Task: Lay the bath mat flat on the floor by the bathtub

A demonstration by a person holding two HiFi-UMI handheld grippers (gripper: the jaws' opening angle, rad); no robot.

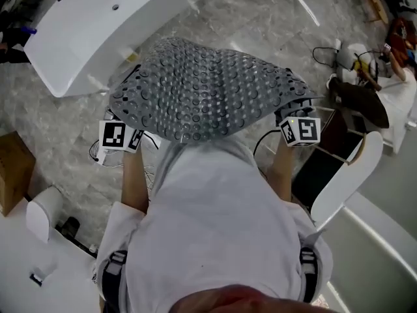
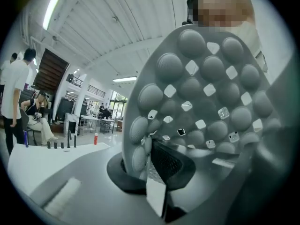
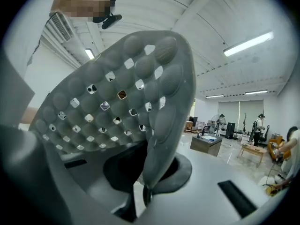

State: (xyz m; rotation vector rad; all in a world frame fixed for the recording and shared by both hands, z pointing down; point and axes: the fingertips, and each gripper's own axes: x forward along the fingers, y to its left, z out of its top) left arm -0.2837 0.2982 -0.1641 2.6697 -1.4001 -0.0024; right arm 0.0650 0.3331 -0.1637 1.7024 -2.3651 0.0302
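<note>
The grey bubbled bath mat (image 1: 205,90) hangs spread in the air in front of the person, above the marble floor and beside the white bathtub (image 1: 98,25). My left gripper (image 1: 127,128) is shut on the mat's near left edge. My right gripper (image 1: 290,119) is shut on its near right edge. In the left gripper view the mat (image 2: 201,93) rises from the pinching jaws and fills the right half. In the right gripper view the mat (image 3: 122,107) curls up out of the jaws to the left. The fingertips themselves are hidden under the mat in the head view.
A brown box (image 1: 13,168) and a white round object (image 1: 44,217) sit at the left. A dark bag (image 1: 358,103) and cables (image 1: 326,54) lie at the right, beside a white curved panel (image 1: 345,178). People stand and sit in the far background (image 2: 14,102).
</note>
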